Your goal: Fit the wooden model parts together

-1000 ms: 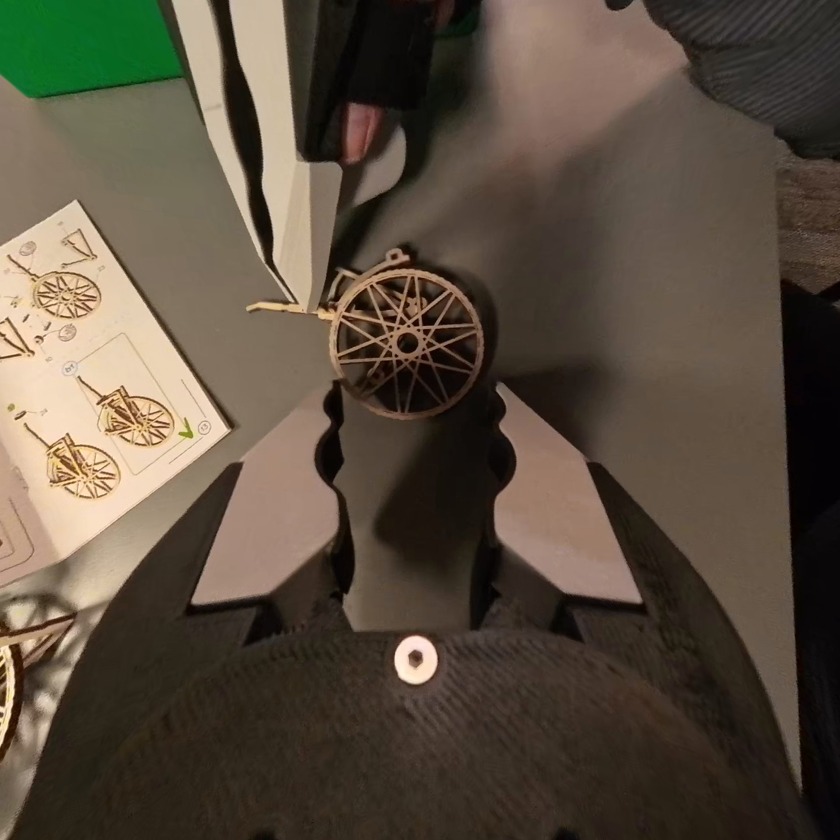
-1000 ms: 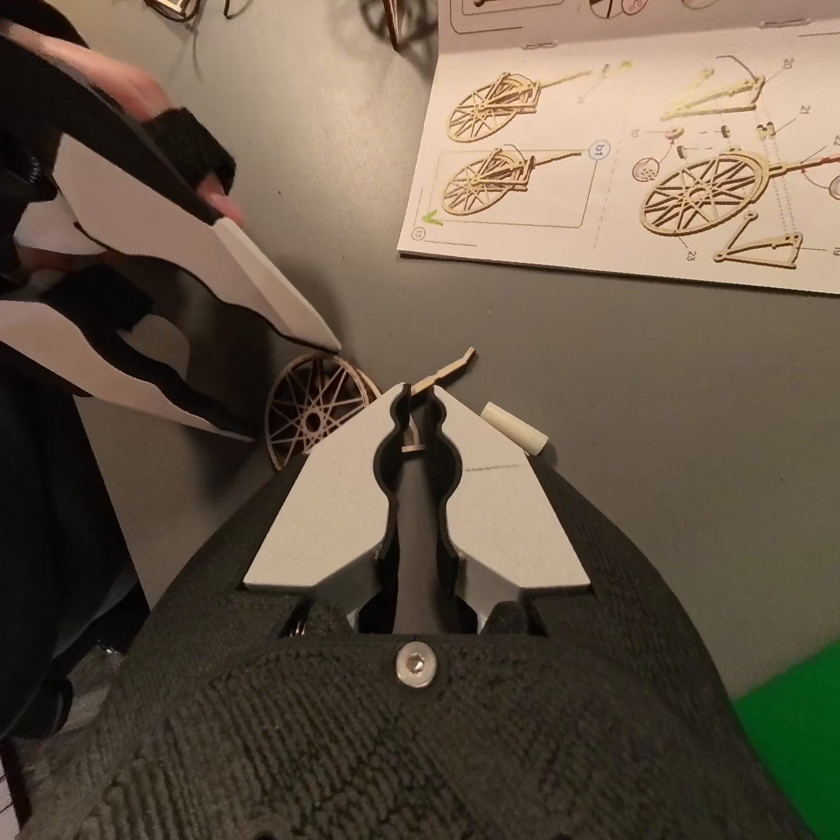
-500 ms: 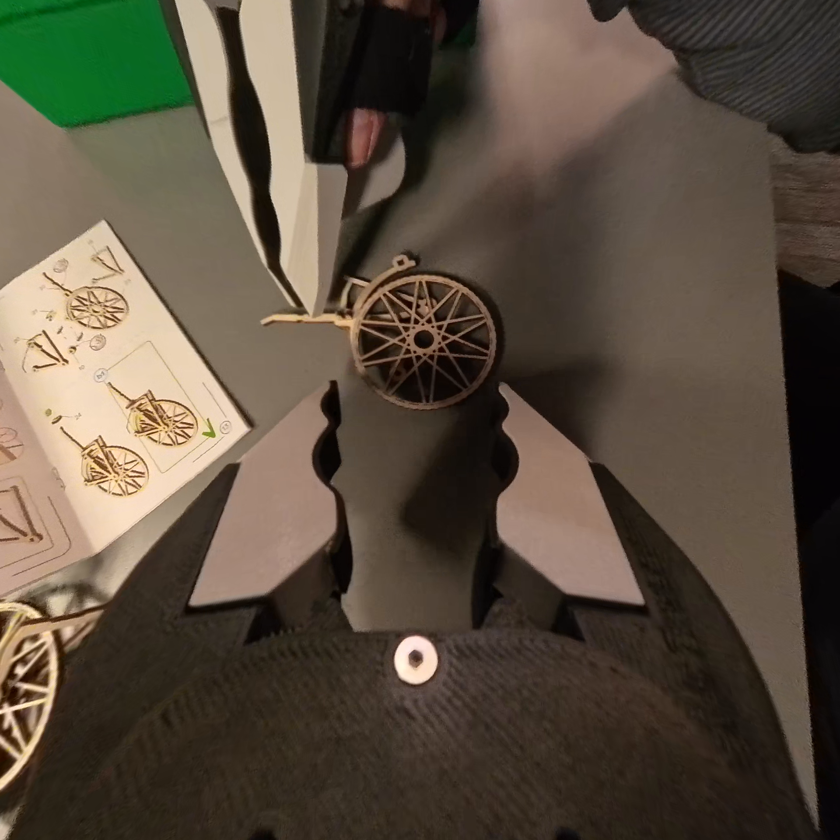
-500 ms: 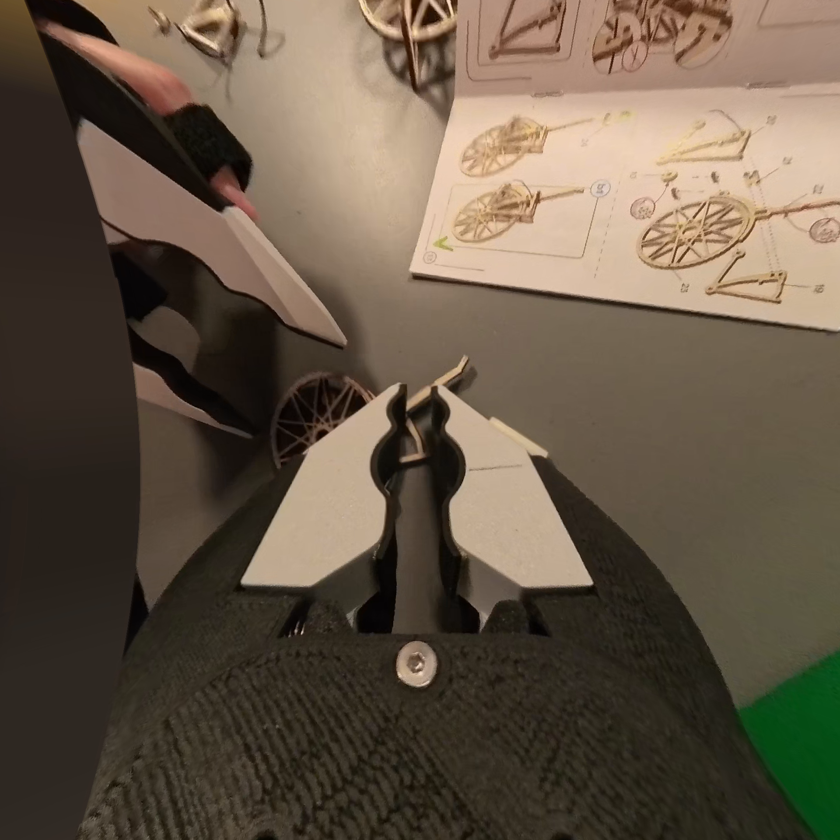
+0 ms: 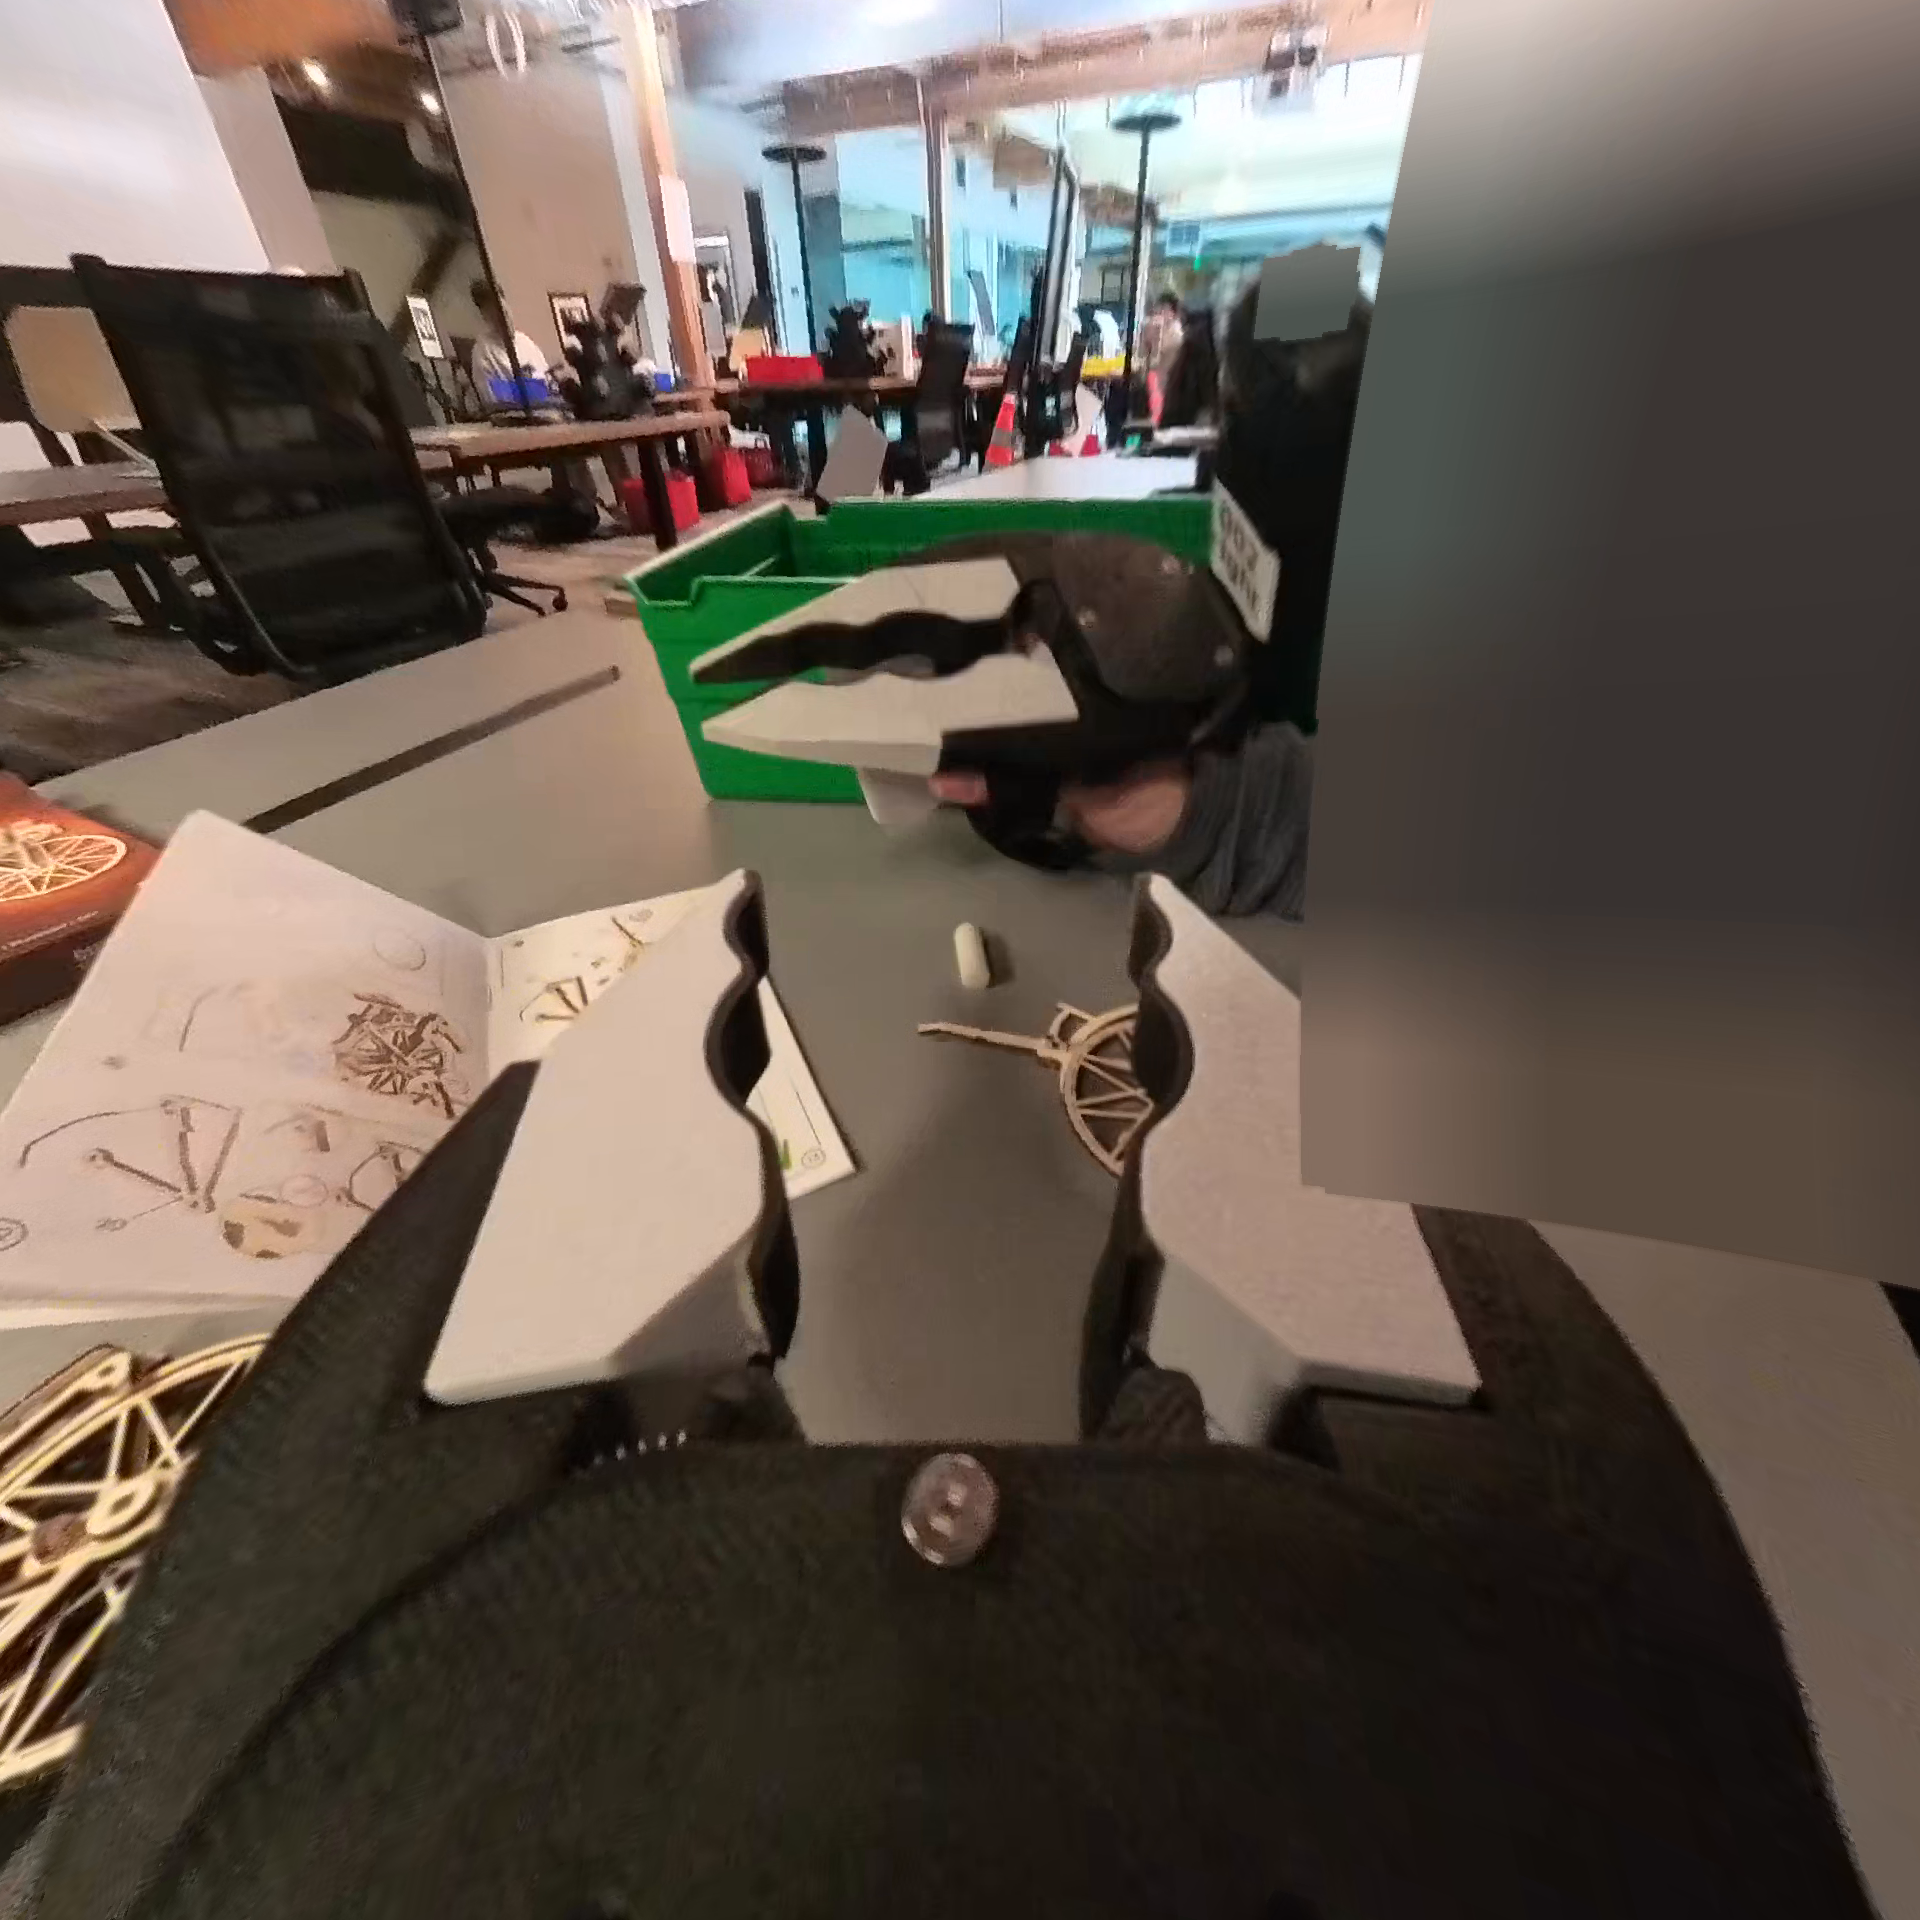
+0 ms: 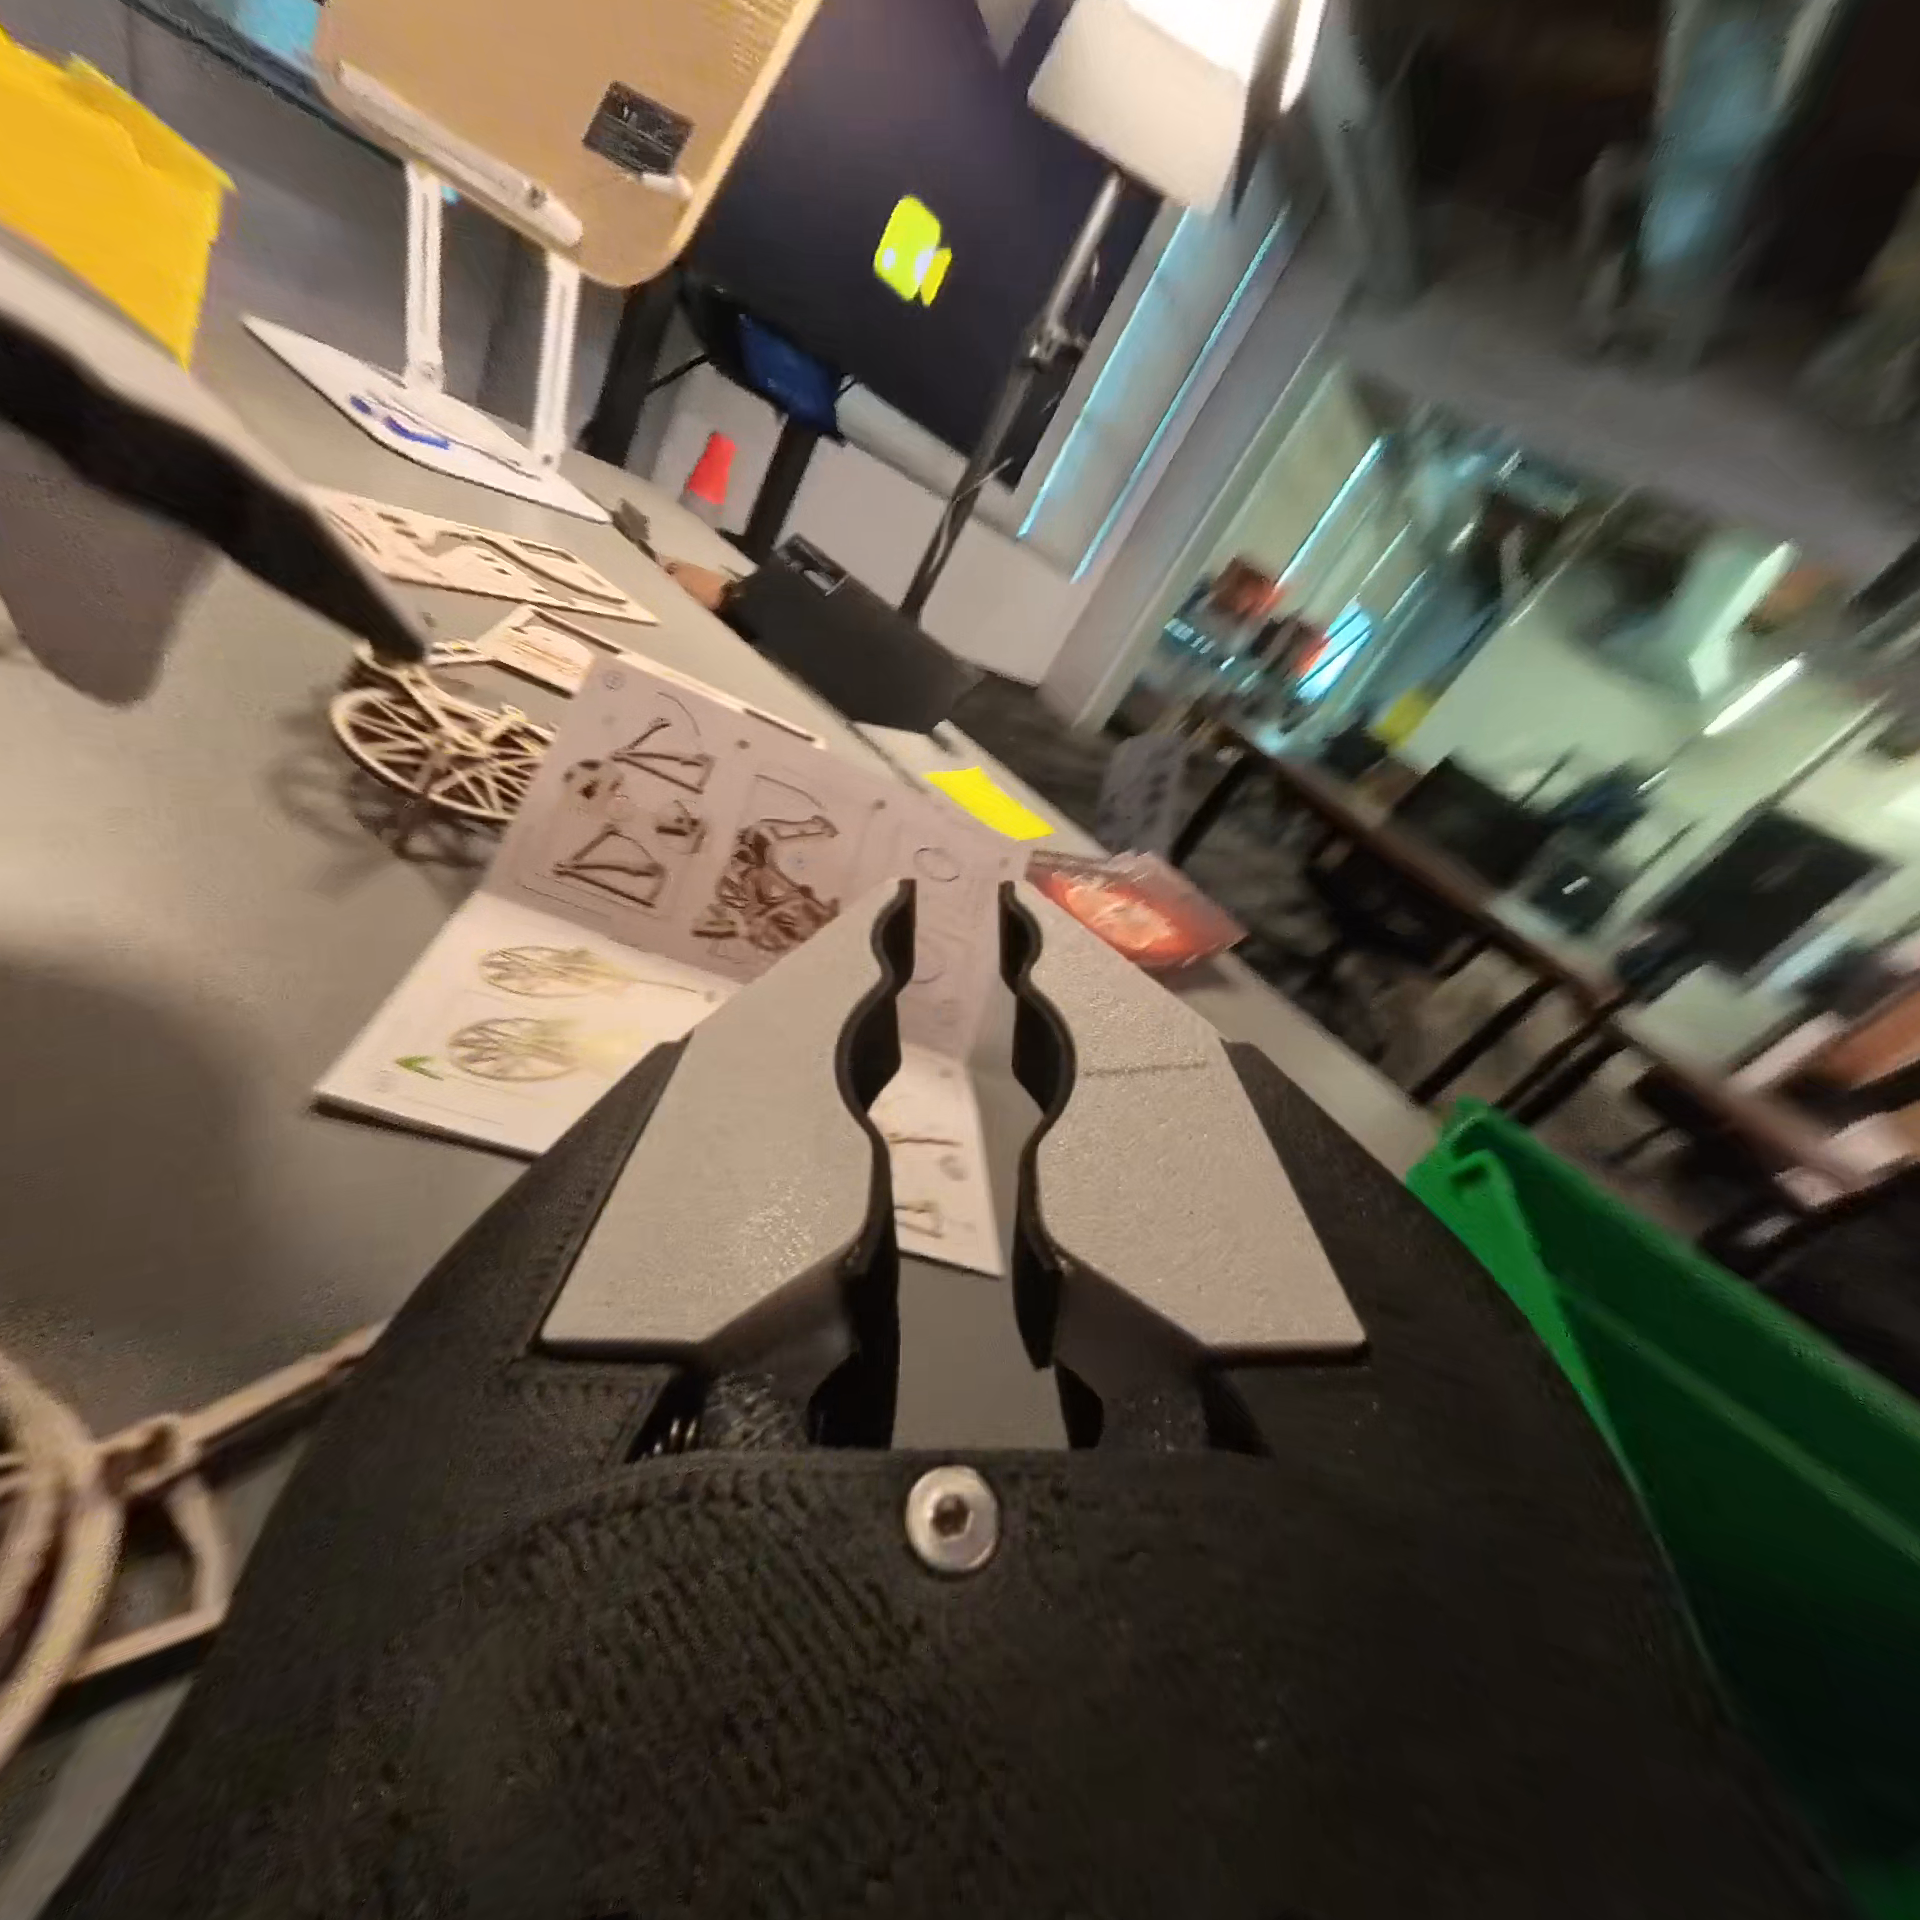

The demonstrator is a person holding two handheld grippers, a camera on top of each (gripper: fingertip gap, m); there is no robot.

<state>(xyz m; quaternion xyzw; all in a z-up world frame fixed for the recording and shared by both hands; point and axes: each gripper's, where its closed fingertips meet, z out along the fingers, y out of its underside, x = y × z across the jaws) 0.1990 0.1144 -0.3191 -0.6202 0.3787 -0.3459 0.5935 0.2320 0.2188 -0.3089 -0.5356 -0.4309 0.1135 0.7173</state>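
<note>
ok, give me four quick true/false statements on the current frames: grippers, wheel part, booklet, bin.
1. The left gripper is open and holds nothing. True.
2. The right gripper is clamped on the wheel part. False: nothing sits between its fingers; the wheel part lies on the table.
3. The booklet lies open on the table. True.
4. The bin is red. False: it is green.
</note>
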